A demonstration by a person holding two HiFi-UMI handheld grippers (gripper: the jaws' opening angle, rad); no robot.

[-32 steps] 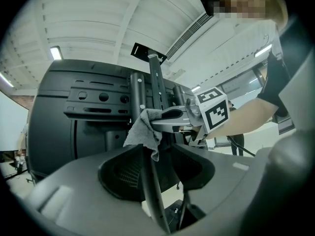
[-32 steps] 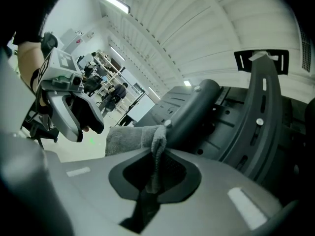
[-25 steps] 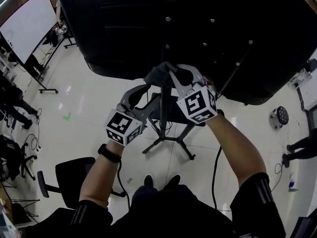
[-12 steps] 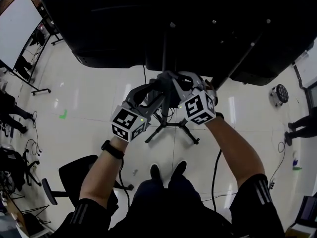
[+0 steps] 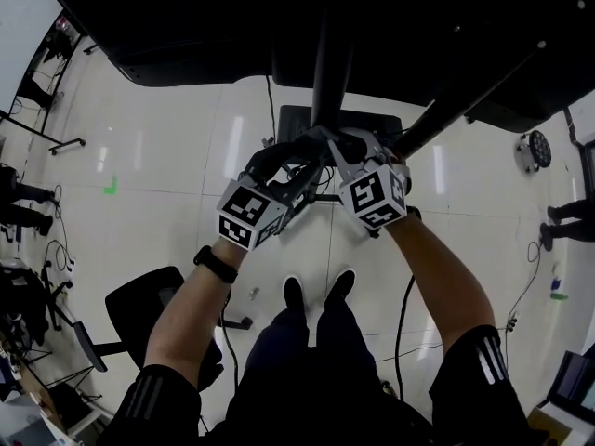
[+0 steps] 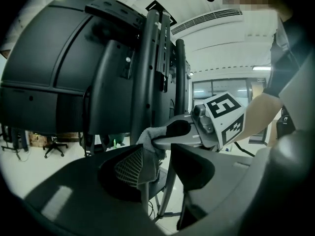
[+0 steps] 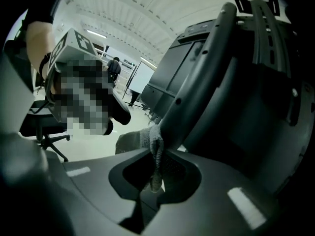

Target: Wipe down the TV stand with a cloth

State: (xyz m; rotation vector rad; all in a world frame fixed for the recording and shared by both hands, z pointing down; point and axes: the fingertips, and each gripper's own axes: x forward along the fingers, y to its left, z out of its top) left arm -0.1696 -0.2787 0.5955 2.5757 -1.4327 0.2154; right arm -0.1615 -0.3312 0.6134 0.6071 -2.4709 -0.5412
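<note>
The black TV fills the top of the head view, its back toward me, on a dark stand pole with a slanted strut. My right gripper is shut on a grey cloth at the pole's near side. In the right gripper view the cloth hangs pinched between the jaws, against the strut. My left gripper is just left of it, open. In the left gripper view the cloth drapes over its left pad, below the pole.
The stand's legs and a black plate spread over the white tile floor under my hands. My feet are close behind them. A black office chair is at lower left, a whiteboard at far left, a round floor device at right.
Both grippers have come lower down the pole, away from the TV's underside. The left gripper has closed in on the right one and the cloth.
</note>
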